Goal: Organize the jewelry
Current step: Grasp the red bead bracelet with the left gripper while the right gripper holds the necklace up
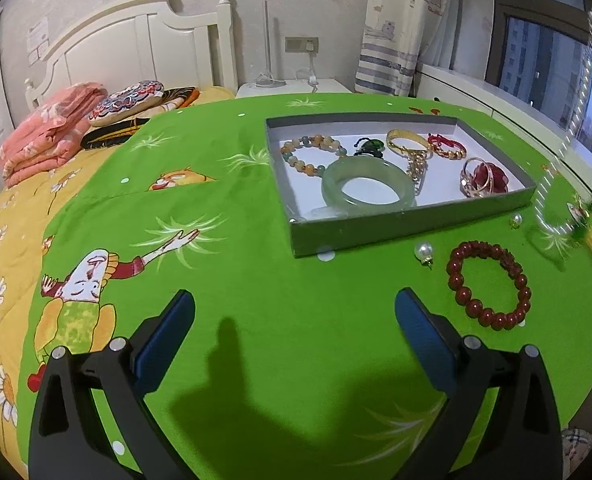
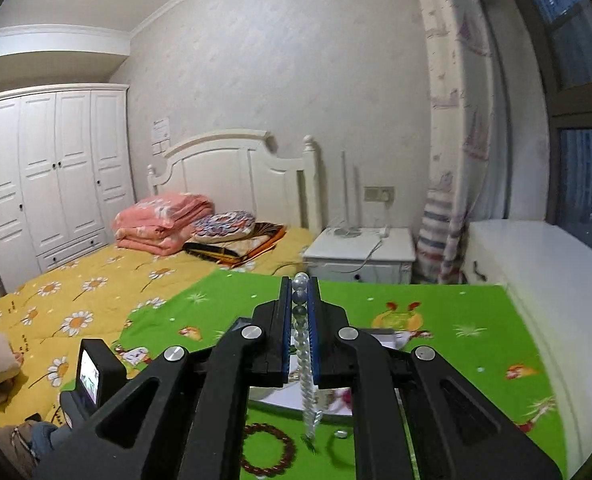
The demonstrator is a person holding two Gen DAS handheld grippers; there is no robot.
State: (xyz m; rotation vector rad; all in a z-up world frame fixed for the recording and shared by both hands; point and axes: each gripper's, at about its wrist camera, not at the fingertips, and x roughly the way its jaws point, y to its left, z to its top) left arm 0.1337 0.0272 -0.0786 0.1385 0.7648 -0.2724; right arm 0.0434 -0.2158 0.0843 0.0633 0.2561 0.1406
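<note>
The right claw (image 2: 300,292) pinches a dangling pearl necklace (image 2: 308,380); swinging could snag the tray (image 1: 416,228). The left claw (image 1: 296,308) gapes, empty.

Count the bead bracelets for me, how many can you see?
2. The pastel bead bracelet lies in the tray's far-left corner. The dark red bead bracelet lies on the green cloth, in front of the tray. Others may be hidden.

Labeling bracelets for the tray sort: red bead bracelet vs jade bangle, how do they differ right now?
The red bead bracelet lies outside the tray on the green cloth; the jade bangle is already inside it. The red bead bracelet is a string of dark red beads; the jade bangle is one solid pale-green ring. Both are closed loops, neither gripped.
</note>
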